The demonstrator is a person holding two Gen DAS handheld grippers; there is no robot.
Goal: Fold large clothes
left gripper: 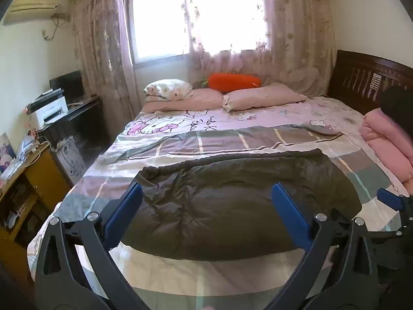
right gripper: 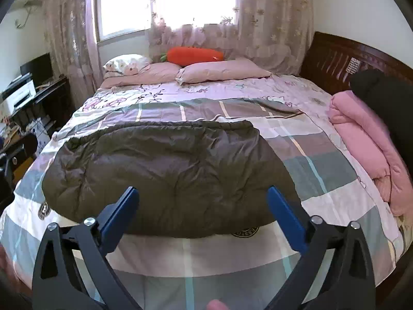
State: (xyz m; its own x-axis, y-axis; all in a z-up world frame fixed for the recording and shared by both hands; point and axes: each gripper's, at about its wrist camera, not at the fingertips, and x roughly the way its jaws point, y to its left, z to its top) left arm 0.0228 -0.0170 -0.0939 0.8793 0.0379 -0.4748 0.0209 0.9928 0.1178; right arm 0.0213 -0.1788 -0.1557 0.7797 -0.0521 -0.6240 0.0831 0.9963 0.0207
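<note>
1. The dark grey-brown padded garment [right gripper: 165, 178] lay folded into a wide, puffy block on the bed [right gripper: 335, 201], atop a plaid cover [right gripper: 317, 170] of grey, white and mauve squares.
2. The left claw [left gripper: 206, 201] stood with its blue fingers [left gripper: 124, 211] spread wide, nothing between them, raised above the near edge of the garment [left gripper: 232, 206] and clear of it.
3. The right claw [right gripper: 202, 204] was likewise wide open and empty, held over the garment's near edge without touching it.
4. In the left wrist view, a blue tip of the right claw [left gripper: 389, 199] showed at the right edge.
5. Beyond the garment lay pink pillows [right gripper: 222, 71] and an orange carrot-shaped cushion [right gripper: 193, 54] under the curtained window [right gripper: 167, 0].
6. A folded pink quilt [right gripper: 366, 149] sat at the right side of the bed, well apart from the garment.
7. A white printer [left gripper: 49, 111] stood on a dark bench [left gripper: 77, 113] left of the bed.
</note>
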